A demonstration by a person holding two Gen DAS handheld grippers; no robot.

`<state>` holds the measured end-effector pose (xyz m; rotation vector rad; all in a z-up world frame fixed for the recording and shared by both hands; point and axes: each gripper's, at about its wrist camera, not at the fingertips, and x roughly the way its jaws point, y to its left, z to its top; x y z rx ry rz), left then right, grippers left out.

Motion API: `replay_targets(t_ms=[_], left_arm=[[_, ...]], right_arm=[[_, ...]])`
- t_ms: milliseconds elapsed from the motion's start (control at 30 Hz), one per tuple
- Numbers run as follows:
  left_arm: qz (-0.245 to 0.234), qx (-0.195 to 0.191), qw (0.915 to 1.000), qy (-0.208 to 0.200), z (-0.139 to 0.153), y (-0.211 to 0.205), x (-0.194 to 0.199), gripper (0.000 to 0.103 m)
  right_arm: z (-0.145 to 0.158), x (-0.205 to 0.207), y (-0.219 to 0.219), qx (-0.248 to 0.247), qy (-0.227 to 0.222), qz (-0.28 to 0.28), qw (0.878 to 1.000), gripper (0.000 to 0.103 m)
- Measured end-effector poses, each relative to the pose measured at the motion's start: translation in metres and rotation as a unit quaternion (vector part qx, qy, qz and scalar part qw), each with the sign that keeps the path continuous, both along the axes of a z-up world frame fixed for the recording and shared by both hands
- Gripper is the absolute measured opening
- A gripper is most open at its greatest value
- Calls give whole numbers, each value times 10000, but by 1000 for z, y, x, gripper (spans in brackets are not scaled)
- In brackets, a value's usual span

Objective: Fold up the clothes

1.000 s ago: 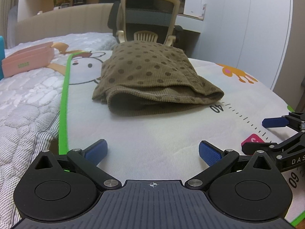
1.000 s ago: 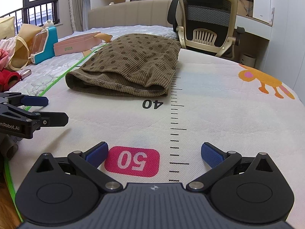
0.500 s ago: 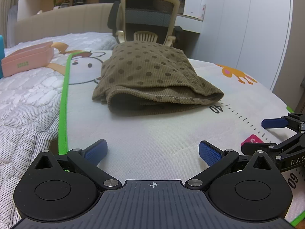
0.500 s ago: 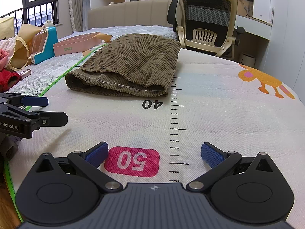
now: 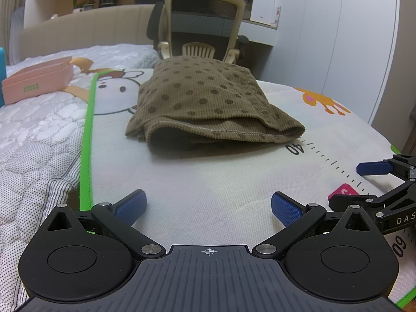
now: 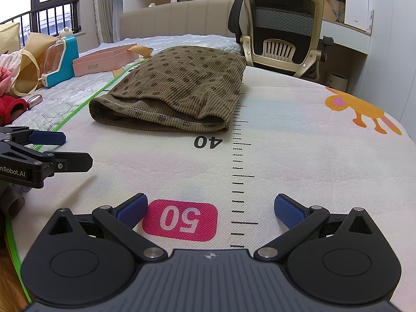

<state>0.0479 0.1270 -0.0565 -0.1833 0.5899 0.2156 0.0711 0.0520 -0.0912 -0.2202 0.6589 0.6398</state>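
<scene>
Folded, the brown dotted garment (image 5: 205, 106) lay on the mat (image 5: 208, 182). Nearer than it, the left claw (image 5: 208, 206) and right claw (image 6: 210, 208) gaped apart, empty.

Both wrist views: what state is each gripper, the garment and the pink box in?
Left gripper: open, empty, over the mat.
Right gripper: open, empty, over the mat.
Brown dotted garment: folded, lying flat on the mat, untouched.
Pink box: lid ajar, on the bed.

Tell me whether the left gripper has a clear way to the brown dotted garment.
Probably yes: the left gripper is open, and only bare mat lies between it and the garment. The right gripper sits off to the side.
</scene>
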Motion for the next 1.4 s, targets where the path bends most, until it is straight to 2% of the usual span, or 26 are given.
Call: replay_targets(t_ms=[500,733,1067,1400], left_arm=[[-15,-77,10000,-31,0,3,-1,103],[-87,461,9984,327,0,-11,6,103],[-25,179,9997,139,0,-3,1,103],[-28,102,9999,90,1,-1,0,103]], right_arm=[[0,0,0,1,3,-3,10000,103],[0,0,0,0,2,-4,10000,103],[0,0,0,0,3,-3,10000,103],[0,0,0,-7,1,-2,10000,103]])
